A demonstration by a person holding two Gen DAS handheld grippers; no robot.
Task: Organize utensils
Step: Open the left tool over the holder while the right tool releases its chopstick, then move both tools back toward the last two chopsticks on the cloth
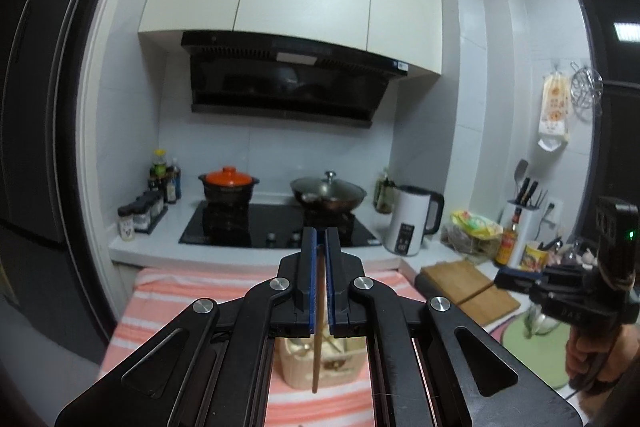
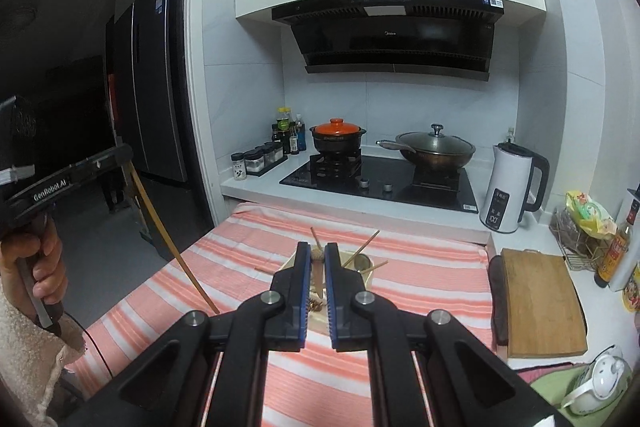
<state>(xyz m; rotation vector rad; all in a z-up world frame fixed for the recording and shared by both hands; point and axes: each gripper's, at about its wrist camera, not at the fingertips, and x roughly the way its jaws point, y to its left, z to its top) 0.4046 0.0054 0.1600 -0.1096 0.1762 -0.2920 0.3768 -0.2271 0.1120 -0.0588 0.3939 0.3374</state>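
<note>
Carrying One Chopstick Toward a Half-Filled Holder

Pinching a single wooden chopstick [image 1: 318,323] between its blue pads, the left hand-held gripper [image 1: 320,239] hovered above the striped cloth [image 2: 256,259]. The stick hung down from the jaws toward six o'clock, its lower tip over the beige utensil holder [image 1: 320,367] directly beneath. The right wrist view showed the same stick slanting from that gripper at nine o'clock down toward the cloth.

The right hand-held gripper [image 2: 316,255] stood at three o'clock of the left one, its jaws narrowly parted with nothing clearly between them; whether it gripped anything could not be told. Ahead of it, at twelve o'clock, the holder already carried several sticks and what looked like a spoon, leaning at mixed angles.

By this evidence the job seemed partly done: some utensils were in, one was in transit, and at least one loose chopstick [image 2: 266,270] lay on the cloth just left of the holder. The counter [image 2: 256,187] with stove and kettle [image 2: 512,187] lay beyond, uninvolved.
</note>
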